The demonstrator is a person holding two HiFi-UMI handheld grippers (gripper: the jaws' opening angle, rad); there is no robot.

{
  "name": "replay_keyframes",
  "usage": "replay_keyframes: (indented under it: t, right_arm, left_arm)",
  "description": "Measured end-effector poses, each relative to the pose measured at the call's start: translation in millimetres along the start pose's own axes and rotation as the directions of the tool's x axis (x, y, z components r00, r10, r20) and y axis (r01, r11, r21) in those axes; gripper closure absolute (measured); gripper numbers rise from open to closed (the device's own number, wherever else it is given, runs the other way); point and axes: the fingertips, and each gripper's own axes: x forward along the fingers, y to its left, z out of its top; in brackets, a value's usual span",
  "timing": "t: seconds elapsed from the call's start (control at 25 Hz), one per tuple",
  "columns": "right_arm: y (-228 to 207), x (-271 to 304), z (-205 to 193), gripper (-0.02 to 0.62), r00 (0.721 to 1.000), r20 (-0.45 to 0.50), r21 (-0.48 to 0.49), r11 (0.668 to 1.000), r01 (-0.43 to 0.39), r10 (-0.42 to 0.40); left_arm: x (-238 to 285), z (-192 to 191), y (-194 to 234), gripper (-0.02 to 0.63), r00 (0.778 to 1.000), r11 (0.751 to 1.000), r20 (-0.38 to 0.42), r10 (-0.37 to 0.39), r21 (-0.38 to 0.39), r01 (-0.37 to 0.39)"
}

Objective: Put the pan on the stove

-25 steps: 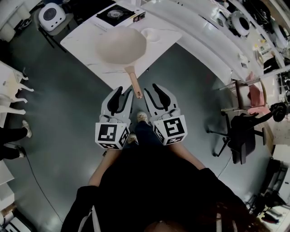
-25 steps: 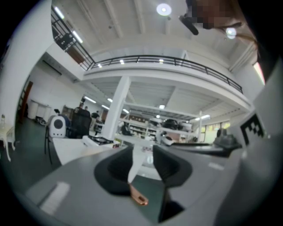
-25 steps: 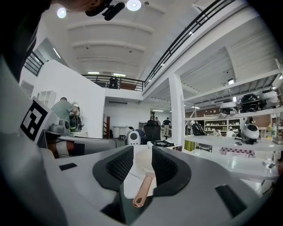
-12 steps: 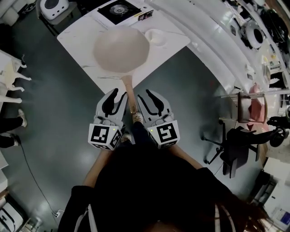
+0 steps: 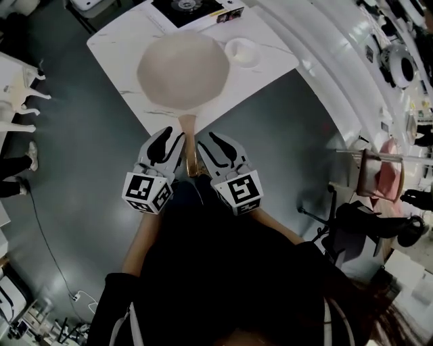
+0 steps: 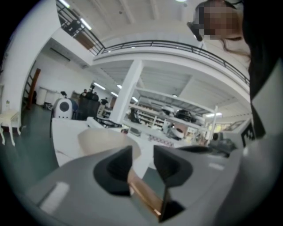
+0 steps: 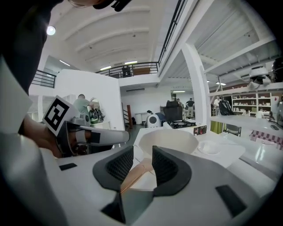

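1. Resting on the white marbled tabletop (image 5: 118, 57): cream pan (image 5: 183, 67), w/ copper handle (image 5: 189, 128) sticking out past the edge.
2. Stove (image 5: 189, 7) sits beyond pan, cut off by frame top; small white dish (image 5: 241, 51) just right of pan.
3. Dark grey floor (image 5: 81, 155) below; chair (image 5: 375, 169) well right of pan.
4. L gripper (image 5: 166, 140) & R gripper (image 5: 211, 143) flank pan handle, both w/ fingers apart, gripping nothing. Contact w/ handle hard to judge.

Bright overhead light, fisheye-warped, vignetted edges
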Motion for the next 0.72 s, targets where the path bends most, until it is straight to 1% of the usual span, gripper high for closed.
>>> replay_keyframes:
  t: [0.12,0.28,0.4,0.48,0.6,0.72]
  right_arm:
    - [1,5,-12,0.495,0.998,-0.041,0.022,0.999,-0.045,0.046]
    - [3,10,-30,0.489,0.990,-0.100,0.084,0.993,-0.087,0.095]
    - [4,18,-40,0.457,0.982,-0.142,0.125,0.987,-0.104,0.122]
    - [4,22,-45,0.449,0.976,-0.164,0.152,0.981,-0.120,0.145]
    - [6,28,-54,0.434,0.959,-0.188,0.228,0.959,-0.167,0.212]
    - [14,32,-67,0.409,0.926,-0.214,0.335,0.914,-0.230,0.312]
  left_arm:
    - [8,-14,3,0.446,0.997,0.998,-0.063,-0.045,-0.051,0.042]
    - [16,-34,8,0.428,0.983,0.986,-0.141,-0.117,-0.134,0.099]
    - [20,-44,15,0.426,0.972,0.978,-0.176,-0.153,-0.168,0.124]
    - [22,-52,19,0.425,0.964,0.974,-0.201,-0.173,-0.181,0.137]
    - [26,-63,23,0.401,0.947,0.963,-0.235,-0.219,-0.208,0.171]
    - [30,-75,26,0.366,0.929,0.938,-0.253,-0.271,-0.285,0.196]
